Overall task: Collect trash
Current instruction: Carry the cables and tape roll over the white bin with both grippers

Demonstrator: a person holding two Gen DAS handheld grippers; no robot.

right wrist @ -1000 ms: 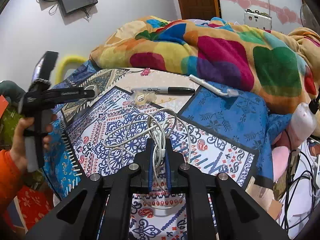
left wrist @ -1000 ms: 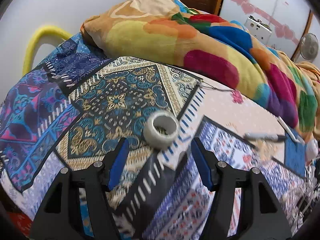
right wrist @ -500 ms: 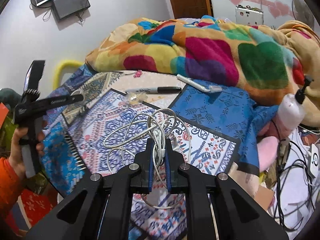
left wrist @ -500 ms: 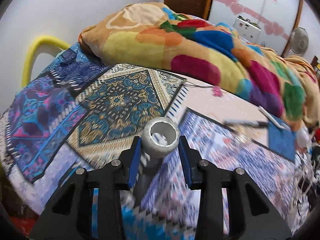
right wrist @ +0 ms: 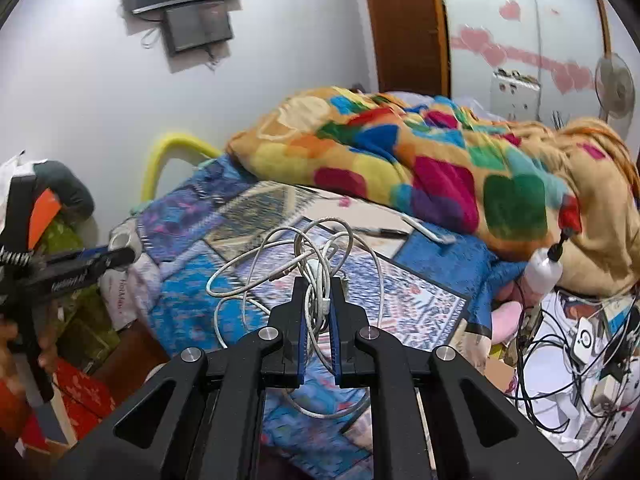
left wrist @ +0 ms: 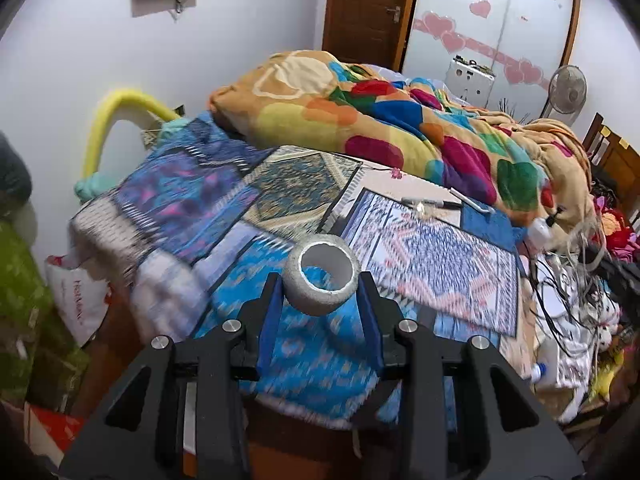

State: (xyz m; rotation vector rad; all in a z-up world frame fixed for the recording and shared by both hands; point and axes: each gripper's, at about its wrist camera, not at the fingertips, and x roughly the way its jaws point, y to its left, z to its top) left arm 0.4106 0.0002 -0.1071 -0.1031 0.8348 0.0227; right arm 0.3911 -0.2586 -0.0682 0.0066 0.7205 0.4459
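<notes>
My left gripper [left wrist: 320,292] is shut on a grey, nearly empty tape roll [left wrist: 322,280] and holds it in the air above the bed's front edge. In the right wrist view the left gripper [right wrist: 116,254] shows at the far left with the roll [right wrist: 122,238] in it. My right gripper [right wrist: 319,292] is shut on a tangled white cable [right wrist: 296,256] and holds it lifted off the bed; loops hang on both sides of the fingers. A small clear wrapper [left wrist: 422,209] lies on the bed beside a black marker [left wrist: 430,201].
A patterned bedsheet [left wrist: 288,184] covers the bed, with a bunched colourful blanket [left wrist: 400,128] at the back. A white bag [left wrist: 82,300] sits on the floor at left. A white bottle [right wrist: 542,268], cables and clutter [right wrist: 580,340] crowd the right. A yellow bed rail [left wrist: 116,120] curves at left.
My left gripper closed on the tape roll, lifted it off the bed and pulled back and up. My right gripper raised the cable bundle and drew back from the bed.
</notes>
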